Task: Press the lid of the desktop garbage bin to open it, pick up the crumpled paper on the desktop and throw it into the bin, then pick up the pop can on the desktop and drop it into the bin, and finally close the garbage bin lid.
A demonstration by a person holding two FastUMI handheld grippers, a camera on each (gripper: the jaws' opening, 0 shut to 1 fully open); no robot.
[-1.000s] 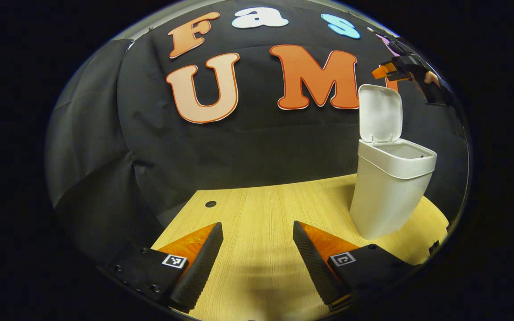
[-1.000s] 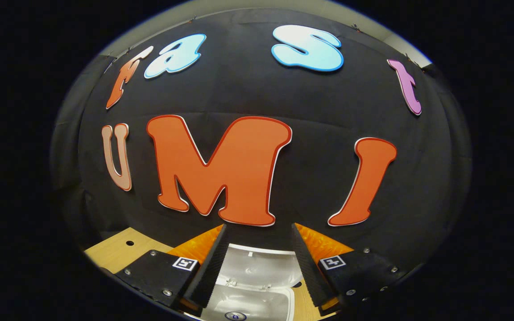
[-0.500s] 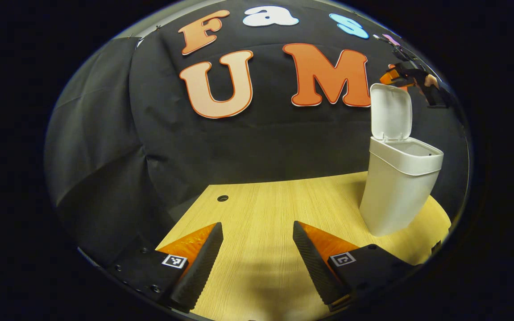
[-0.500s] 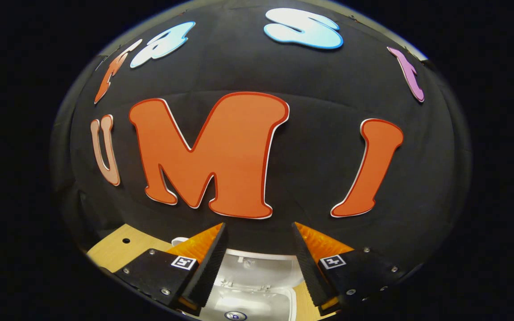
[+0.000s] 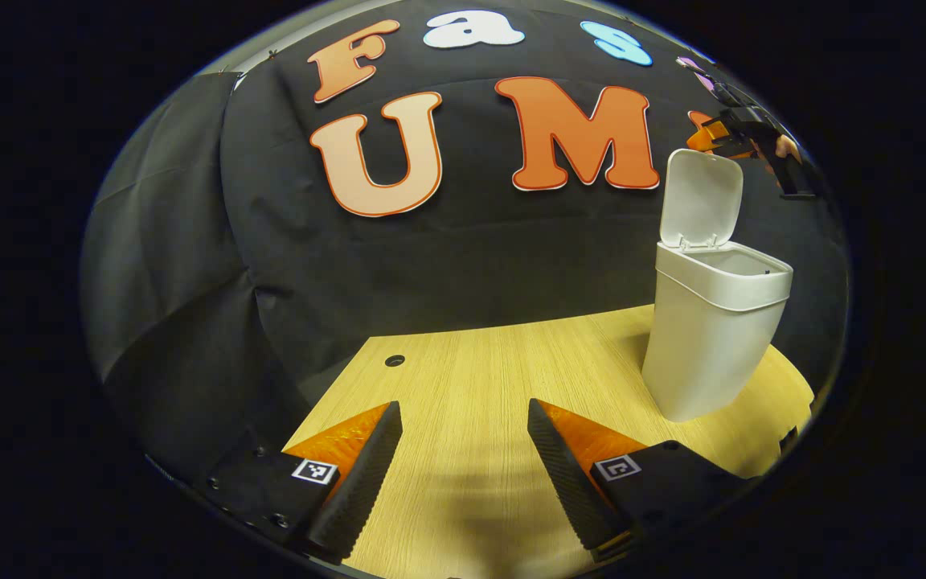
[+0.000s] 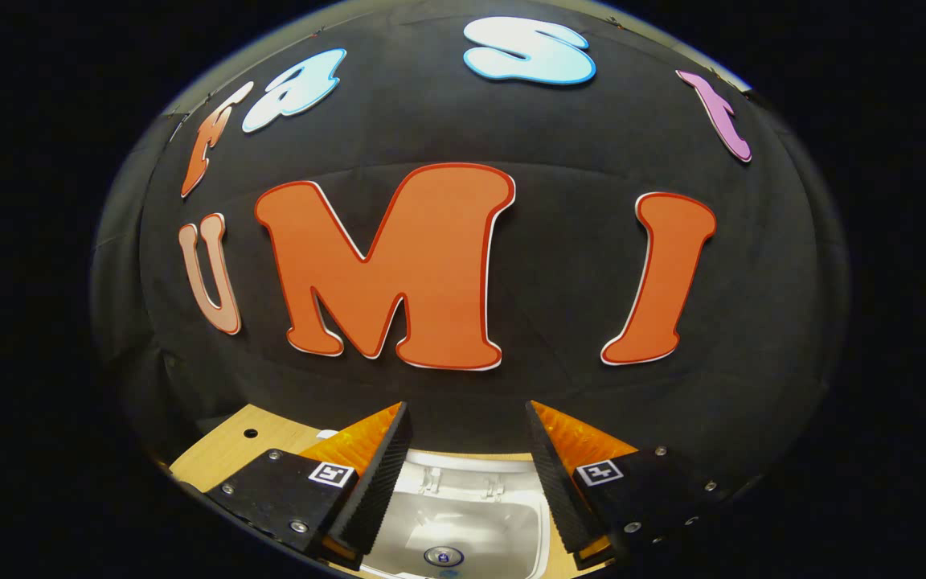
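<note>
My left gripper hangs spread and empty over the desk, my right gripper spread above the bin at three o'clock, whose light, stiff plastic lid stands upright and should yield to a gentle top-edge push.

wooden table; white bin stands on it, lid up

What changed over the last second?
Little. The right tool, open and empty, drifted slightly above the bin; more of the bin's inside now shows between its fingers. The left tool swayed slightly, nothing held. The lid stayed up, the bin stayed put on the table. Nothing grasped or released.
</note>
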